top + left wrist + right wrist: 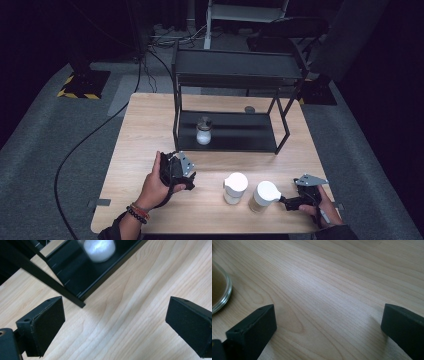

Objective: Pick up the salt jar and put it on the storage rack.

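Wooden table [150, 130] as base; black shelf rack [230, 75] as landmark for all positions below.

Left gripper [186, 176]: held in front of the rack's left front leg, on the person's side. Jaws spread wide, nothing between them; confirmed in the left gripper view, bare wood between both pads [47, 325]. Small jar of white powder [203, 131] upright on the rack's lower shelf, toward its left end, ahead of this gripper.

White-lidded jar, pale contents [235, 188]: upright in front of the rack's middle, well clear of it. White-lidded jar, tan contents [263, 196]: upright just beside the first, toward the rack's right end.

Right gripper [285, 200]: in front of the rack's right front leg, jaws wide apart, empty, pointing leftward at the tan jar. Glass edge [222, 290] just beside the left jaw in the right gripper view, outside the gap. Judged nearer hand for the tan jar: right. Vertical long axis; sideways approach required.
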The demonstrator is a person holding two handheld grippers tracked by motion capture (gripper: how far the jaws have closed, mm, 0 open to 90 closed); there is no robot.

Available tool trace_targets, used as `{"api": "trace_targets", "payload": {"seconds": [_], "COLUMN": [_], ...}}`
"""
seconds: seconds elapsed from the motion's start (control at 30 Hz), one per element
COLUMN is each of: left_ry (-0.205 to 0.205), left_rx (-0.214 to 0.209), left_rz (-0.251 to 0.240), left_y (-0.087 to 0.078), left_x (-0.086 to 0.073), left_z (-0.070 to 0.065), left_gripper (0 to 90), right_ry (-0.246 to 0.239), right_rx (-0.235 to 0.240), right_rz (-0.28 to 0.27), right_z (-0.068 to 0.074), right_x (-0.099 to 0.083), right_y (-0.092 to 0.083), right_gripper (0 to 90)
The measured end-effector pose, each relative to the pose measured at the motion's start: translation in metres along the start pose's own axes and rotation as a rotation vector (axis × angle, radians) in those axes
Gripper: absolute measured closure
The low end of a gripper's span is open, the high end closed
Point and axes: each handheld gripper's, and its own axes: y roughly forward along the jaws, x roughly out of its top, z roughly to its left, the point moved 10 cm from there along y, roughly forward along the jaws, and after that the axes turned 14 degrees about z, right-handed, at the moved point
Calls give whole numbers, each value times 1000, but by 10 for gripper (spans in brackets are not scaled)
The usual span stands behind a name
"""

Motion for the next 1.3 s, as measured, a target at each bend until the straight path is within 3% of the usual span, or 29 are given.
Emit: {"api": "trace_targets", "payload": {"seconds": [0.17,0.83,1.3], "left_ry": [6,-40,-139], "left_rx": [6,-8,-106], "left_rz": [13,63,68], "left_y": [0,4,10], "left_x": [-10,-53,-76], "left_z": [2,14,25], "left_gripper": [24,24,24], "right_ry": [0,0,0], "right_rx": [0,0,0], "right_rz": [0,0,0], "right_z": [0,0,0], "right_x": [0,0,0], "right_y": [0,0,0], "right_gripper": [0,0,0]}}
